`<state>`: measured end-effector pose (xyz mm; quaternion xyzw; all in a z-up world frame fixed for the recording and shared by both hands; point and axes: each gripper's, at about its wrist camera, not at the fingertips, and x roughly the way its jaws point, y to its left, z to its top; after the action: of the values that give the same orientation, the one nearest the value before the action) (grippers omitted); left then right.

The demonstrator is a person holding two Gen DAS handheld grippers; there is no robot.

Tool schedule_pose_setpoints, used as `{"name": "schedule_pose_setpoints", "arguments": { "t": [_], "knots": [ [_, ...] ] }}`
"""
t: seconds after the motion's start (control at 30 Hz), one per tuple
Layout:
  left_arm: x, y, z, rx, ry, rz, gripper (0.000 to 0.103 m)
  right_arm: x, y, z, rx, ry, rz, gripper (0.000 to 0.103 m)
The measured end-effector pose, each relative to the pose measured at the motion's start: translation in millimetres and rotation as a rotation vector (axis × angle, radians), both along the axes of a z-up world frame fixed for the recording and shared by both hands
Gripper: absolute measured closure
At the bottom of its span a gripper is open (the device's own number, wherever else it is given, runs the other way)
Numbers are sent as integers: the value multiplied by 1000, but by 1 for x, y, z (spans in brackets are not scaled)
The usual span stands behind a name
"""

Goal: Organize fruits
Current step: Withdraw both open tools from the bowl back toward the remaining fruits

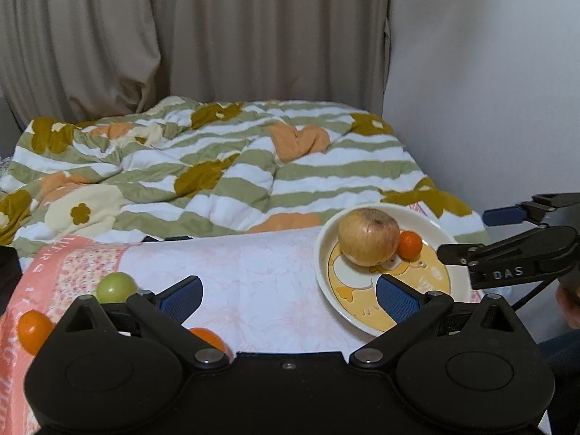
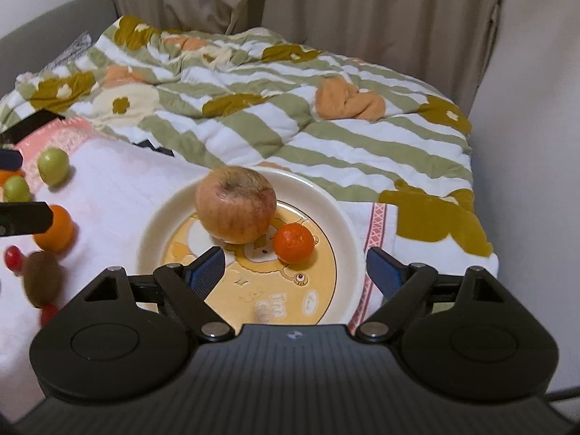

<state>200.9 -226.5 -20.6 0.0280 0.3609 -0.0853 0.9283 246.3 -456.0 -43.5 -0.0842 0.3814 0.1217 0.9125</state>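
1. Plainly, the left tongs (image 1: 289, 295) stood wide open with nothing between the blue pads (image 1: 181, 299), hovering above the pale pink floral cloth (image 1: 253, 282) that covered the worktop.
2. The right tongs (image 2: 295, 270) were likewise spread wide and empty, poised over the near part of the plate (image 2: 159, 217); in the left wrist view the right tongs (image 1: 467, 233) showed at the right edge, just beside the plate (image 1: 322, 253).
3. On the plate, which bore a yellow cartoon print, sat a large apple (image 2: 235, 204) with a small orange mandarin (image 2: 293, 243) touching or nearly touching its right side; the left wrist view showed the same apple (image 1: 369, 236) and mandarin (image 1: 409, 243).
4. Loose fruit lay on the cloth to the left of the plate, well apart from it: two green grapes (image 2: 53, 166), an orange (image 2: 58, 230) partly hidden behind a black finger of the left tongs, a brown kiwi (image 2: 41, 278), and a small red fruit (image 2: 12, 256) beside the kiwi.
5. From the left wrist view a green grape (image 1: 116, 287) and two oranges (image 1: 33, 330) lay close around the left finger, the second orange (image 1: 210, 339) partly hidden beneath the tongs' linkage.
6. Behind the worktop lay a bed with a rumpled striped quilt (image 1: 217, 166) printed with flowers, and beige curtains (image 1: 217, 36) hung against the wall.
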Motion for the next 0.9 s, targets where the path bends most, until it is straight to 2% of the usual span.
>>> {"name": "schedule_pose_setpoints", "arguments": {
  "t": [0.27, 0.5, 0.7, 0.9],
  "knots": [
    [-46, 19, 25, 0, -61, 72, 0, -45, 14, 40, 34, -25, 10, 2],
    [-90, 53, 39, 41, -88, 128, 0, -80, 33, 64, 83, -30, -10, 2],
    [-114, 100, 38, 34, -78, 154, 0, -110, 58, 71, 95, -31, -55, 2],
    [-125, 144, 30, 27, -51, 106, 0, -141, 95, 67, 94, -30, -108, 2]
  ]
}}
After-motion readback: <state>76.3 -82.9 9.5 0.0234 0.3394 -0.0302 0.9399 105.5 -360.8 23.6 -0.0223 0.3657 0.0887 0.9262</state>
